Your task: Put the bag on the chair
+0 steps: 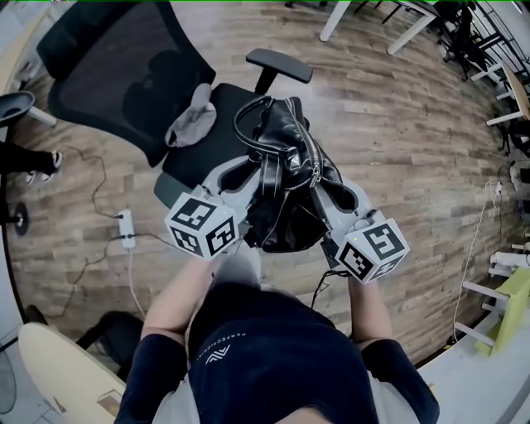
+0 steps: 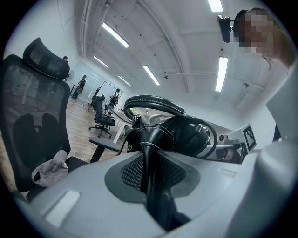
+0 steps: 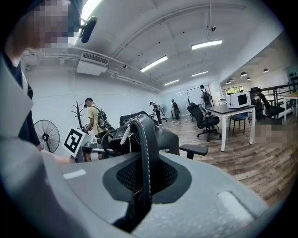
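While both tongs grip it, the black leather bag [image 1: 286, 178] hangs between them over the front of the chair [image 1: 108, 83], just ahead of the person's chest. Left tongs [image 2: 150, 160] are clamped on a thick fold of the bag's leather, which runs down between the mesh-faced pads. Right tongs [image 3: 145, 169] are clamped on a thin stitched strap at the bag's other side. The looped handle [image 1: 238, 124] stands up over the seat [image 1: 219, 142]. Whether the bag's base touches the seat I cannot tell, since the bag itself covers that spot from above.

On the seat a crumpled grey cloth [image 1: 192, 116] lies against the backrest, just beside the handle, and takes up the seat's rear part. An armrest [image 1: 280, 65] juts out just beyond the bag on the far side. The front and middle of the seat beside the cloth show bare black.

Around the chair is wood floor [image 1: 397, 141]. A white power strip [image 1: 126, 227] with trailing cables lies on it near the chair's left side. White desk legs [image 1: 335, 21] stand at the far edge, well apart from the chair. At the left edge, someone's shoes [image 1: 37, 166] show beside part of another chair. In the right gripper view a standing fan [image 3: 46, 135], a desk [image 3: 228, 110] with an office chair, and several people stand far behind the bag.
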